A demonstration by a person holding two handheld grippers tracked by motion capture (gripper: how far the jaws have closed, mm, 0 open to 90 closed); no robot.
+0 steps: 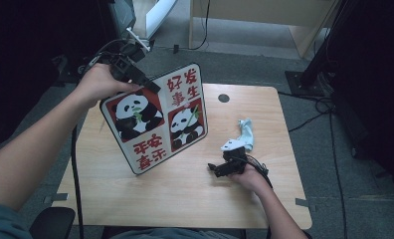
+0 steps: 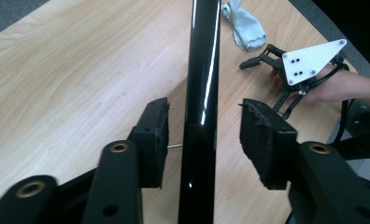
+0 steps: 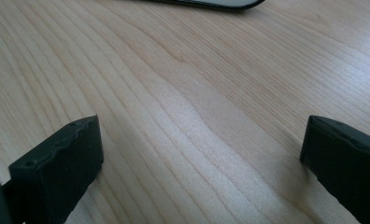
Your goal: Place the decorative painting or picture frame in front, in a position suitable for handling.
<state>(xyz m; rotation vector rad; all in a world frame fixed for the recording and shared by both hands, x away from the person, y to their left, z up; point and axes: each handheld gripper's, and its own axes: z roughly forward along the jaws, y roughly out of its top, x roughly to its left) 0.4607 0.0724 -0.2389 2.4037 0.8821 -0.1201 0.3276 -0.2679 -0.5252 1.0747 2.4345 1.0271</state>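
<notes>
A white picture board [image 1: 157, 119] with two pandas and red characters stands tilted on edge on the wooden table [image 1: 185, 199]. My left gripper [image 1: 145, 82] is at its top left edge. In the left gripper view the board's glossy black edge [image 2: 202, 93] runs between the jaws of the left gripper [image 2: 204, 135], which is open, with a gap on each side. My right gripper [image 1: 216, 168] rests low on the table to the right of the board, open with nothing between its pads [image 3: 202, 163]. The board's bottom edge [image 3: 206, 3] lies ahead of it.
A crumpled pale blue cloth [image 1: 245, 134] lies just beyond the right gripper, near the table's right side. A round cable hole [image 1: 224, 98] sits at the table's far edge. Cables and a black stand [image 1: 304, 74] are on the floor to the right.
</notes>
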